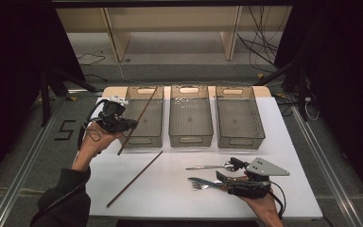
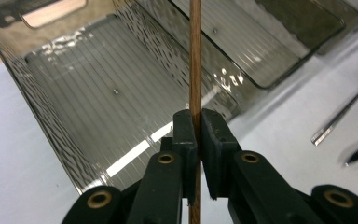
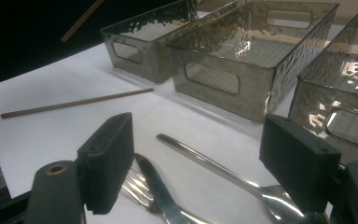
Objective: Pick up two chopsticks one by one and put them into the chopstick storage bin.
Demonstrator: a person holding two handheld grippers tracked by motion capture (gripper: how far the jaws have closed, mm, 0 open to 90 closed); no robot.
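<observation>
**A:** Over the left bin (image 1: pixel 142 117), the left gripper (image 1: pixel 123 124) has its jaws clamped on one chopstick (image 1: pixel 137 120), tilted, top end toward the far wall. Second chopstick (image 1: pixel 134 178) lies loose on the table (image 1: pixel 293 189).

**B:** Best way to seat it?

**A:** Probably lay it flatter, lengthwise, and lower both ends inside the walls before letting go.

**B:** Room to move?

**A:** Bins sit side by side, close together; the middle bin (image 1: pixel 191 116) is just beside. Right gripper (image 1: pixel 224 171), jaws apart, sits well clear over the spoon (image 1: pixel 208 167), knife (image 1: pixel 203 181) and fork (image 1: pixel 205 187).
</observation>
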